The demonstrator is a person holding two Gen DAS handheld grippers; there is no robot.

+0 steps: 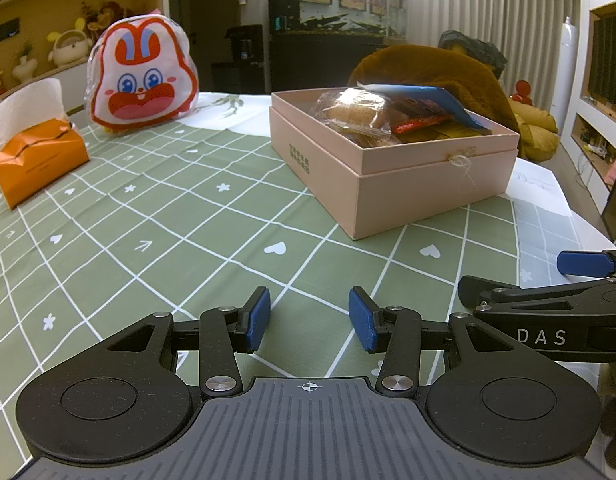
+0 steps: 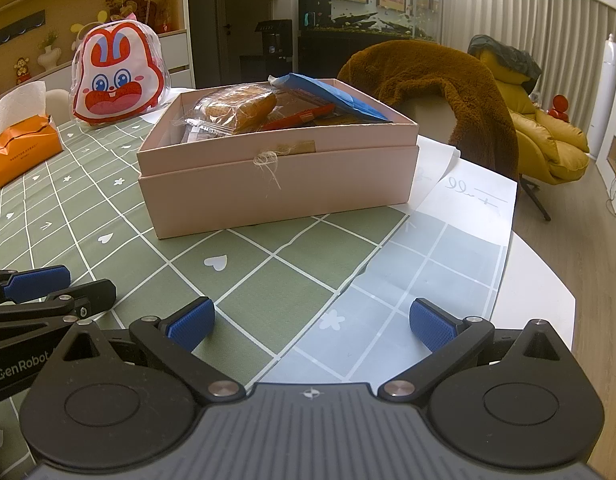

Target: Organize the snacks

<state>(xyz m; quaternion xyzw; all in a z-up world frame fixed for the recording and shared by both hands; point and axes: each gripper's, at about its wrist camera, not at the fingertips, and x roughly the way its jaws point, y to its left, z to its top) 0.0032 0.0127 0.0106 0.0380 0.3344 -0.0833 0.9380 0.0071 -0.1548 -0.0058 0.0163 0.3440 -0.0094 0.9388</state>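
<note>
Item one: my left claw (image 1: 309, 318), black linkage arms ending in blue ribbed pads, jaws spread with only tablecloth between them. Item two: my right claw (image 2: 311, 322), same build, blue dimpled pads, jaws spread wider still and holding nothing. The two sit side by side low over the near edge of the surface, each one's fingers showing at the margin of the other's view.

Item three: pink cardboard box (image 2: 276, 184), rectangular, matte, lidless, its tray nested in a slightly wider base, a frayed bit of pale string at the front seam. It rests on the surface ahead of both claws, well apart from the pads; it is up and to the right of my left claw, almost straight ahead of my right.

Item four: snacks inside the box, heaped above the rim: a golden biscuit in clear crinkled wrap (image 2: 240, 110), a flat blue packet (image 2: 331, 94) leaning across the top, a red-orange wrapper (image 2: 304, 118) beneath it.

Item five: tablecloth (image 1: 168, 224), smooth, sage green with a white grid, hearts and stars.

Item six: rabbit-face bag (image 1: 142, 80), glossy clear plastic, red and white, upright at the far left.

Item seven: orange tissue pack (image 1: 40, 160), soft paper, white sheet standing up.

Item eight: brown fleecy throw (image 2: 447, 88) draped behind the box.
</note>
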